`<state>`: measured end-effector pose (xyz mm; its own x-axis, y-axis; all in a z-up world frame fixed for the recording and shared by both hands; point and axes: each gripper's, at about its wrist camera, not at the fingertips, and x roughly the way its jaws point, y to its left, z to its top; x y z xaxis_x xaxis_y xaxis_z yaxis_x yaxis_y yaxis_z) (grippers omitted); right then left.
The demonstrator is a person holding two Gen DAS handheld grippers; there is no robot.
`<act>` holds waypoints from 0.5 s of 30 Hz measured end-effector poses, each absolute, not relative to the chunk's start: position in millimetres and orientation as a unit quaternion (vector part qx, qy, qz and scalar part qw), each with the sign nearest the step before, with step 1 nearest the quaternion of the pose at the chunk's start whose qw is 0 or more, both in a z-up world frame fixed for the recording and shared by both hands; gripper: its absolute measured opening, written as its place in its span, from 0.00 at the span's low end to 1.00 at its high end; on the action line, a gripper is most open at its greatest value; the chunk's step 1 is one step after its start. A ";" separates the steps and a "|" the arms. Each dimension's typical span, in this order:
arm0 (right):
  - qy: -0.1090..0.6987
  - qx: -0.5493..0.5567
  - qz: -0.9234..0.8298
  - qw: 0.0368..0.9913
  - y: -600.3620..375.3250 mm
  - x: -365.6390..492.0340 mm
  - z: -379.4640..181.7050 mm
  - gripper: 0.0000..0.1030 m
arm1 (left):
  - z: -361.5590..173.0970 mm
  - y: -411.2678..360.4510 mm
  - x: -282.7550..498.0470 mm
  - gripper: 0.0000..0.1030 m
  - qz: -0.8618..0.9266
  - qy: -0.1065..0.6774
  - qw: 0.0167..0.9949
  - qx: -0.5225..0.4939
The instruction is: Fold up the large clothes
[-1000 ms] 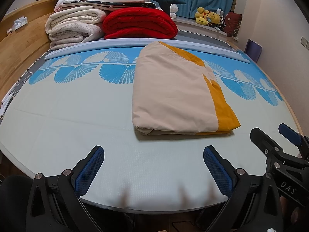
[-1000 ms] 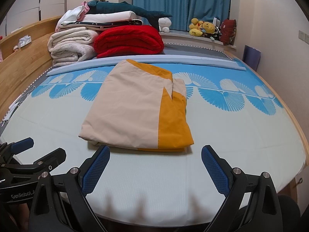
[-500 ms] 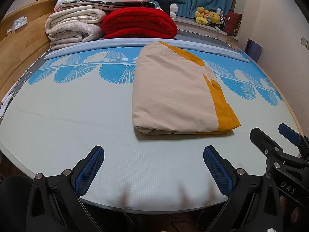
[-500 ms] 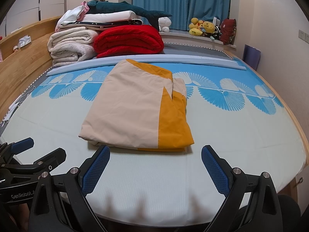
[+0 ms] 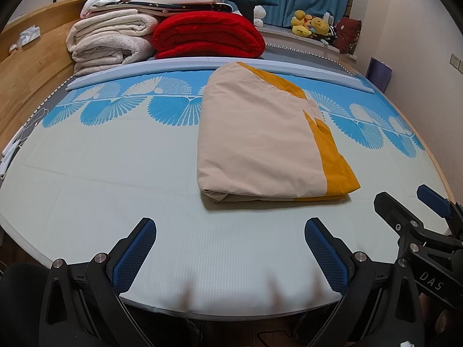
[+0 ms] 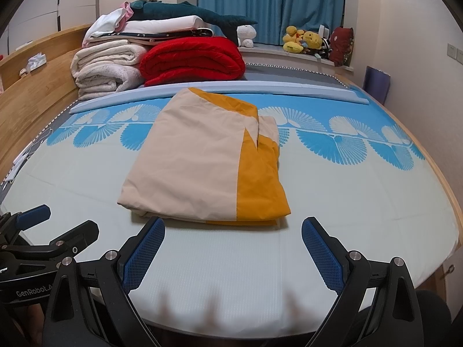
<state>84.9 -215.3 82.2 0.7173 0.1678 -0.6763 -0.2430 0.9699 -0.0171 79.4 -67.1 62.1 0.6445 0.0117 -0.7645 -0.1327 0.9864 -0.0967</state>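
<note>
**Claws parked wide, folded cloth untouched**

Both claws hold the same pose as a second ago; nothing in either view has shifted. Going left to right in the left wrist view: the left gripper (image 5: 228, 248) sits at the bottom of the frame with its blue pads spread wide and nothing between them. Just above it, in the middle of the frame, the beige-and-orange folded cloth (image 5: 266, 141) lies flat on the bed sheet (image 5: 101, 179), apart from both claws. At the lower right edge the right gripper (image 5: 411, 208) shows, its fingers likewise parted and empty. In the upper left of the frame the stacked blankets (image 5: 179, 34) sit undisturbed.

With the cloth already a compact rectangle and no motion, I judge the fold finished, or paused before a last tidy.
</note>
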 end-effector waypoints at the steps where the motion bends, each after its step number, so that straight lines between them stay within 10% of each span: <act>1: 0.359 -0.052 0.111 0.925 -215.0 84.7 82.4 0.93 | 62.0 -67.2 79.3 0.99 0.040 0.420 0.904 -0.073; 15: 0.359 -0.052 0.112 0.925 -215.9 85.1 82.7 0.93 | 59.8 -67.6 80.2 0.99 0.032 0.419 0.905 -0.074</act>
